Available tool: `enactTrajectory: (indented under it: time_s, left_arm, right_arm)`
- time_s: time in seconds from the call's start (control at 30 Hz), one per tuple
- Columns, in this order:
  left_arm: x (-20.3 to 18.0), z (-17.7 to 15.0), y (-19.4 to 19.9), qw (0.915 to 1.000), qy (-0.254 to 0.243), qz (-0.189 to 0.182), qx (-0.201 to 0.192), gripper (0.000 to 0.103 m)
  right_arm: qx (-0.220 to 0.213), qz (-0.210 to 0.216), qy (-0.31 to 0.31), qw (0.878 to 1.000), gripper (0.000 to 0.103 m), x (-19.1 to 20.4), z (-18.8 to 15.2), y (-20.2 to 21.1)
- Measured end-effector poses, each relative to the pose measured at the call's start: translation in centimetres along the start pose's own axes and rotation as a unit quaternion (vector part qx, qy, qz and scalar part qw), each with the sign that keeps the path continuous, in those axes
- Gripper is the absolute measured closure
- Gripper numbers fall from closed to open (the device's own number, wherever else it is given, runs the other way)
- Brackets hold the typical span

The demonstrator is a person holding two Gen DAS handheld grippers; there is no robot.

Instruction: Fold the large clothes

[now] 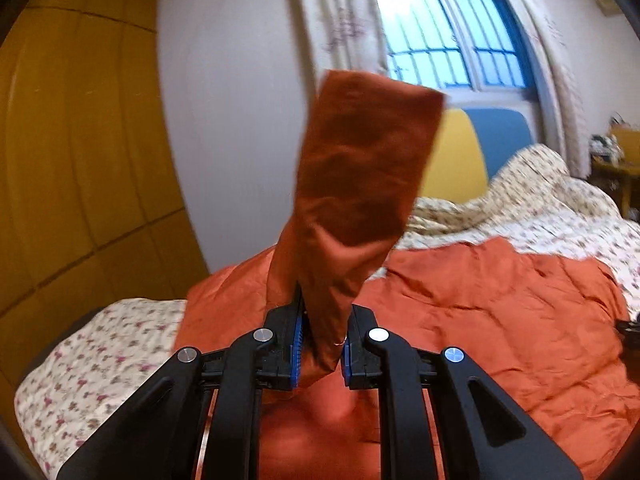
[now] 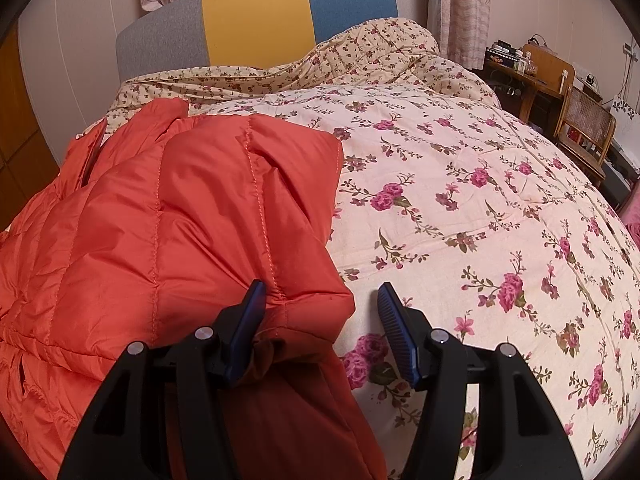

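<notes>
An orange quilted down jacket [image 2: 168, 216] lies on the floral bedspread [image 2: 460, 200], on the bed's left side. It also shows in the left wrist view [image 1: 480, 320]. My left gripper [image 1: 322, 344] is shut on an orange sleeve [image 1: 356, 184] of the jacket, which stands up in the air above the fingers. My right gripper [image 2: 320, 332] is open and low over the bed. A folded edge of the jacket sits between its fingers, against the left finger [image 2: 248, 320]. The right finger [image 2: 396, 328] is over bare bedspread.
A grey, yellow and blue headboard [image 2: 256, 20] stands at the bed's far end under a barred window [image 1: 436, 28] with curtains. A wooden wardrobe [image 1: 68, 152] is on the left. A wooden desk and chair [image 2: 576, 120] stand to the right of the bed.
</notes>
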State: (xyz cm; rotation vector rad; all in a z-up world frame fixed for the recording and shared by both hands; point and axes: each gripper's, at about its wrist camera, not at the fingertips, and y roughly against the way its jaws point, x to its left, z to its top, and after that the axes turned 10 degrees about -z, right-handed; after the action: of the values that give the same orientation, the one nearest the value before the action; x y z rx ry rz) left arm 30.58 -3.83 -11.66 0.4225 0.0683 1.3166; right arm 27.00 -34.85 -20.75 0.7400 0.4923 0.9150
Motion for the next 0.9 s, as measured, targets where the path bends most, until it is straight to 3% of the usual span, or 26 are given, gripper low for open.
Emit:
enactTrajectory:
  time_s: [0.3,0.5,0.53,0.57,0.63,0.7,0.8,0.9]
  left_arm:
    - [-7.5,-1.1,-3.6,0.9942,-0.052,-0.063,0.070,0.089]
    - [-10.5,-3.2,-6.2,0.9790,-0.122,-0.088,0.137,0.086]
    - [-10.7,-3.6,-6.4,0.9757,-0.132,-0.094,0.148,0.075]
    - [-11.0,-3.8,-6.3,0.9734,-0.140,-0.102,0.150,0.048]
    - [-11.1,-3.8,-5.1,0.9761,-0.142,-0.104,0.127,0.011]
    - [-10.7,-3.2,-2.9,0.9797,-0.133,-0.121,0.089,0.010]
    - [-9.3,-2.6,-1.6,0.9813,-0.110,-0.137,0.078,0.010]
    - [-6.0,-2.3,-1.2,0.9863,-0.064,-0.131,0.077,0.010]
  right_arm:
    - [0.001,0.001,-0.001,1.000,0.045,0.0,0.0,0.0]
    - [0.001,0.001,-0.001,1.000,0.045,0.0,0.0,0.0]
    - [0.001,0.001,-0.001,1.000,0.045,0.0,0.0,0.0]
    - [0.001,0.001,-0.001,1.000,0.045,-0.1,0.0,0.0]
    - [0.001,0.001,-0.001,1.000,0.045,-0.1,0.0,0.0]
    - [0.000,0.001,-0.001,1.000,0.045,-0.1,0.0,0.0]
    - [-0.007,-0.003,0.001,1.000,0.044,0.1,0.0,0.2]
    - [-0.022,-0.006,0.001,1.000,0.044,0.2,-0.1,0.9]
